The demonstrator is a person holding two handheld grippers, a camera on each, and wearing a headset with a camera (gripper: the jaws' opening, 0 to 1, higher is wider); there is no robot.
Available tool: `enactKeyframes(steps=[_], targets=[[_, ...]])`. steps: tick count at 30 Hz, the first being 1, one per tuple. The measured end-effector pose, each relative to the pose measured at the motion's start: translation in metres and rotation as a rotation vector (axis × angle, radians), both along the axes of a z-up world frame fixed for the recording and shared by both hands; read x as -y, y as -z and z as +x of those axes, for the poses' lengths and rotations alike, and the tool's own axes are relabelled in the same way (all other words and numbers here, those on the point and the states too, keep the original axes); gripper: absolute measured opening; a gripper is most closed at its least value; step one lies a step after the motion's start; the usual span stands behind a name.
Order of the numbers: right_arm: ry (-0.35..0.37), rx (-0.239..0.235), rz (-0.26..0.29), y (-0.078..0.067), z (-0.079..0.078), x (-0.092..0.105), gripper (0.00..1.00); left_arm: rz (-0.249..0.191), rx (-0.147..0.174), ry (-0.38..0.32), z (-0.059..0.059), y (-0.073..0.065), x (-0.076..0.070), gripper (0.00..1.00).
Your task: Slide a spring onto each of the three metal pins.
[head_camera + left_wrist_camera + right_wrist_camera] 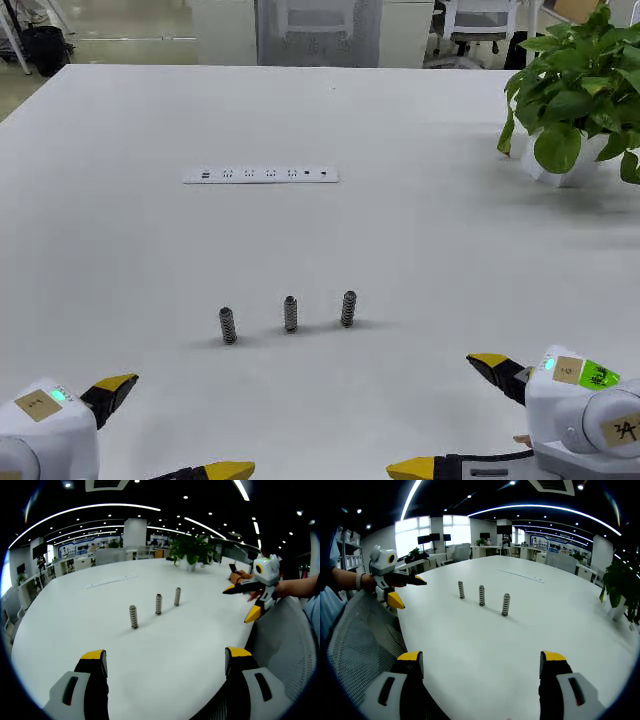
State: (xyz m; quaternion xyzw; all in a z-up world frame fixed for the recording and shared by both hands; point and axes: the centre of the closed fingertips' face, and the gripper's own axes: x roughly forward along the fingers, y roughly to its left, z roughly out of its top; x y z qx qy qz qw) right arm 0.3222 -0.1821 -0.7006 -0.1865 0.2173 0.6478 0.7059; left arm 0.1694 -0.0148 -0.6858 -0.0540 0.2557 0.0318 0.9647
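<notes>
Left gripper (pixel 172 425) & right gripper (pixel 448 415): white, yellow-tipped, both released, empty.
Spring-wrapped grey metal pins (pixel 290 314) stand ahead; stray nudge could topple 'em.

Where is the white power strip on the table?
In the head view, the flat white power strip lies on the white table, beyond the row of three upright metal springs and left of the green potted plant.

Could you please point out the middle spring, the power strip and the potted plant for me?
middle spring (pixel 290 314), head view, halfway up its coil.
power strip (pixel 260 175), head view, its centre.
potted plant (pixel 575 100), head view, its leaves.
</notes>
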Motion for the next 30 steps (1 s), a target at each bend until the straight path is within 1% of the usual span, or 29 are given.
enactKeyframes(steps=[17, 22, 30], targets=[[0.0, 0.0, 0.003, -0.003, -0.0021, -0.0006, 0.98, 0.0, 0.001, -0.002, -0.0006, 0.0033, -0.0039, 1.0], [-0.002, 0.002, 0.002, -0.0019, -0.0014, -0.0002, 0.98, 0.001, 0.002, -0.003, -0.0006, 0.004, -0.0048, 1.0], [0.0, 0.002, 0.003, -0.002, -0.0009, -0.0003, 0.98, 0.003, 0.002, -0.002, 0.0001, 0.0033, -0.0034, 1.0]])
